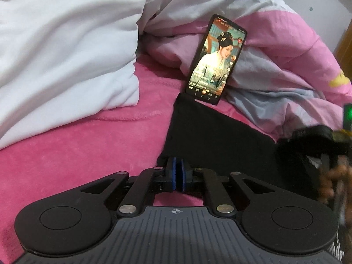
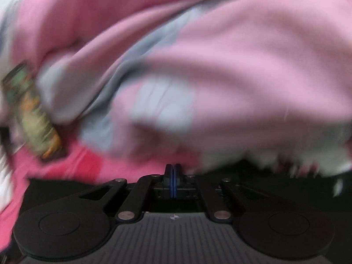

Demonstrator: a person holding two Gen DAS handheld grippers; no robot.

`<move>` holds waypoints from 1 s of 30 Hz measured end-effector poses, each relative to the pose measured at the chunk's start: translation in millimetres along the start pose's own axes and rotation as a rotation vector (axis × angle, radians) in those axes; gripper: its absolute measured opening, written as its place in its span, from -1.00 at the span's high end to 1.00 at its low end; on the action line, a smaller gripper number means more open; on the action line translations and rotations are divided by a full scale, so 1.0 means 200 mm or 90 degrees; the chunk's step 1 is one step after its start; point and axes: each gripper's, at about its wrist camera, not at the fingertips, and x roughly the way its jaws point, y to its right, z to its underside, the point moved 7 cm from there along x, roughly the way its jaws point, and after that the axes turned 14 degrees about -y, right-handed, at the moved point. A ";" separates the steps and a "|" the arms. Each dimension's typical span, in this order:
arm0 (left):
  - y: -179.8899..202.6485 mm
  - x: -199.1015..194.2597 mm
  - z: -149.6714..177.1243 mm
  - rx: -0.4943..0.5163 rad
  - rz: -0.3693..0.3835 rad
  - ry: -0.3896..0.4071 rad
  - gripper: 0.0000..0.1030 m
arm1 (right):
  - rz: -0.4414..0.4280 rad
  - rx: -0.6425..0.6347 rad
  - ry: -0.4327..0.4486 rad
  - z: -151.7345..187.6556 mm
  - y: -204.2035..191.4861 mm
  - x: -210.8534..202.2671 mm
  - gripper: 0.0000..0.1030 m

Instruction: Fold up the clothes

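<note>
Both tongs closed: left tongs [image 1: 178, 177] pinching black garment [image 1: 211, 132] edge, right tongs [image 2: 173, 181] pads together.

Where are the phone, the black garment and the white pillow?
phone [image 1: 216, 59]: left wrist view, middle of its lit screen.
black garment [image 1: 211, 132]: left wrist view, flat middle of the cloth.
white pillow [image 1: 66, 55]: left wrist view, its broad front face.
</note>
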 end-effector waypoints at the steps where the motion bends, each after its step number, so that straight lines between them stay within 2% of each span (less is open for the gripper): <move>1: 0.00 0.00 0.00 -0.002 0.004 0.000 0.86 | 0.008 0.021 0.007 -0.03 0.02 0.00 1.00; 3: 0.00 -0.01 -0.01 -0.005 0.011 -0.001 0.86 | 0.012 0.055 0.010 -0.03 0.07 -0.07 1.00; 5: -0.01 -0.01 -0.01 -0.008 0.018 -0.002 0.86 | -0.010 0.043 0.012 0.04 0.06 -0.19 0.99; 10: -0.01 -0.02 -0.02 -0.016 0.036 -0.003 0.88 | -0.085 -0.047 -0.020 0.39 -0.08 -0.58 0.96; 13: 0.00 -0.06 -0.02 -0.003 0.052 0.003 0.88 | -0.118 -0.056 -0.027 0.59 -0.16 -0.81 0.96; 16: 0.04 -0.12 0.00 0.024 0.114 -0.029 0.88 | -0.154 -0.029 -0.005 0.78 -0.14 -1.08 0.95; 19: 0.09 -0.20 0.08 0.052 0.187 -0.082 0.88 | -0.155 0.025 0.036 1.03 0.01 -1.35 0.93; 21: 0.13 -0.29 0.17 0.084 0.215 -0.105 0.88 | -0.149 0.070 0.061 1.21 0.14 -1.51 0.66; 22: 0.14 -0.33 0.22 0.099 0.226 -0.114 0.88 | -0.136 0.107 0.069 1.32 0.24 -1.56 0.44; 23: 0.13 -0.38 0.28 0.108 0.238 -0.127 0.88 | -0.122 0.144 0.078 1.43 0.34 -1.62 0.34; 25: 0.09 -0.46 0.41 0.126 0.267 -0.168 0.88 | -0.095 0.217 0.094 1.65 0.54 -1.72 0.31; 30: -0.01 -0.64 0.73 0.187 0.258 -0.247 0.87 | -0.043 0.390 0.125 2.19 1.01 -1.92 0.14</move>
